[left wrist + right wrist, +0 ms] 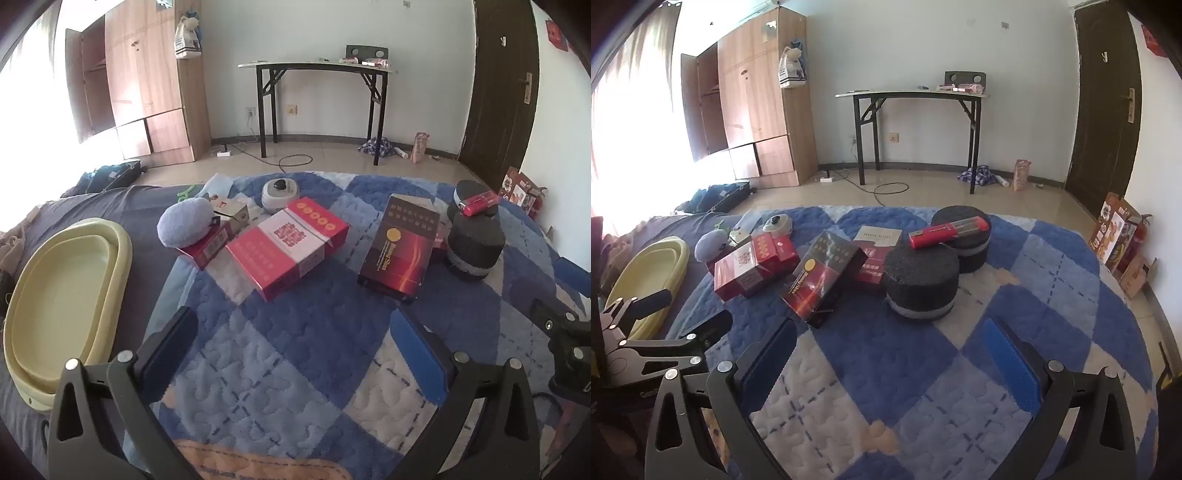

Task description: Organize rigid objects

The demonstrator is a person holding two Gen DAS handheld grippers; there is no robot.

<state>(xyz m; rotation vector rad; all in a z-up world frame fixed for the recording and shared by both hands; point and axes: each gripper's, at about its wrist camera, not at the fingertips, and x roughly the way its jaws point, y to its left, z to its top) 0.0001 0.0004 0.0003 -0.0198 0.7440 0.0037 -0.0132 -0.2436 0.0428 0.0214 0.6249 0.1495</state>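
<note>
On the blue checked quilt (295, 350) the boxes lie in a loose cluster — a red-and-white box (286, 247) beside a dark red box (400, 245), with two black foam discs (921, 282) to the right, a small red case (947, 230) lying across the farther one. A cream oval basin (66, 295) sits at the left edge. The left gripper (295, 354) and right gripper (890, 365) both hover over bare quilt, jaws wide apart — holding nothing.
</note>
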